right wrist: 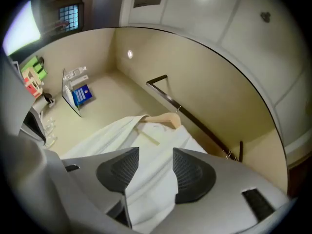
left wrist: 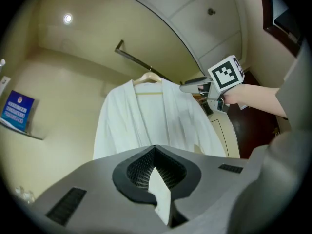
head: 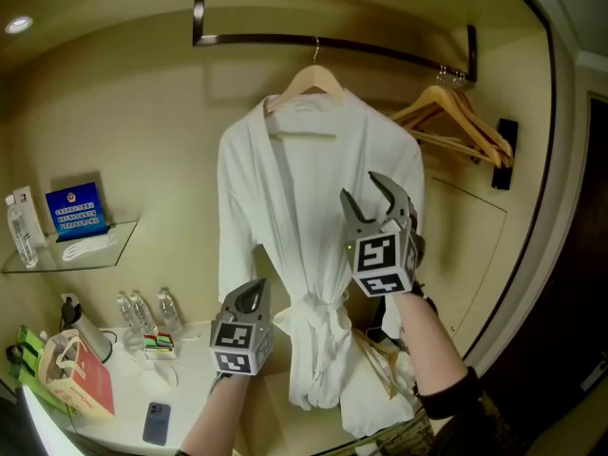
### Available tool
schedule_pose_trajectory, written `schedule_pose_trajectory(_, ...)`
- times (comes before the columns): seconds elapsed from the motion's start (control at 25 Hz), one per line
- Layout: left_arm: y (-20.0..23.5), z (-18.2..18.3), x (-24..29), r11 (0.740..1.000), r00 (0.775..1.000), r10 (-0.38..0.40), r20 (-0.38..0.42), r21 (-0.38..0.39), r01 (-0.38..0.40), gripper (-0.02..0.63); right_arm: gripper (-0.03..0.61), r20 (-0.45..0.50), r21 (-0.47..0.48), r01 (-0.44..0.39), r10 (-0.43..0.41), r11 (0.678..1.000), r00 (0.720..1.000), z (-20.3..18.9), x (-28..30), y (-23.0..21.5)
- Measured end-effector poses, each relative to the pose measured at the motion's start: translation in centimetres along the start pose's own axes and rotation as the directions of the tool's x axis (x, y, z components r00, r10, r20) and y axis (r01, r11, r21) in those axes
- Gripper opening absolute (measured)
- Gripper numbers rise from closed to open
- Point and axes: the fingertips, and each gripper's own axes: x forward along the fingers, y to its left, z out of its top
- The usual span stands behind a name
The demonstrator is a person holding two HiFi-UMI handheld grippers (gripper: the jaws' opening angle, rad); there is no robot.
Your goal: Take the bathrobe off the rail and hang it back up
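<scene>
Below the dark metal rail [head: 249,38], our left gripper [head: 253,295] is pinched together and our right gripper [head: 367,196] gapes, both empty, short of the white towelling bathrobe [head: 285,207] hanging there on a pale wooden hanger [head: 309,82]. If we grip cloth alone, we may drag it off.

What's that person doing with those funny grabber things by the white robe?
A person holds a tool in each hand, both raised in front of a white bathrobe. The bathrobe hangs on a wooden hanger on the dark rail, not yet taken down. The right tool is open in front of the bathrobe's chest and grips nothing. The left tool is shut, lower down near the belt.
</scene>
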Motion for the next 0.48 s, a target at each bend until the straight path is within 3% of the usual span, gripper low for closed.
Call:
schedule_pose_trajectory(0.2, -0.5, 4.9, 4.7, 1.000, 0.998, -0.029, 0.059, 0.013, 0.028, 0.002, 0.272, 0.019, -0.114, 0.073, -0.072, 0.991, 0.997, 3.6, 6.0, -4.2)
schedule_pose_trajectory(0.48, -0.5, 9.8, 9.7, 0.998, 0.993, -0.052, 0.108, 0.041, 0.047, 0.002, 0.284, 0.007, -0.236, 0.092, -0.093, 0.967, 0.996, 6.2, 12.8, -7.0)
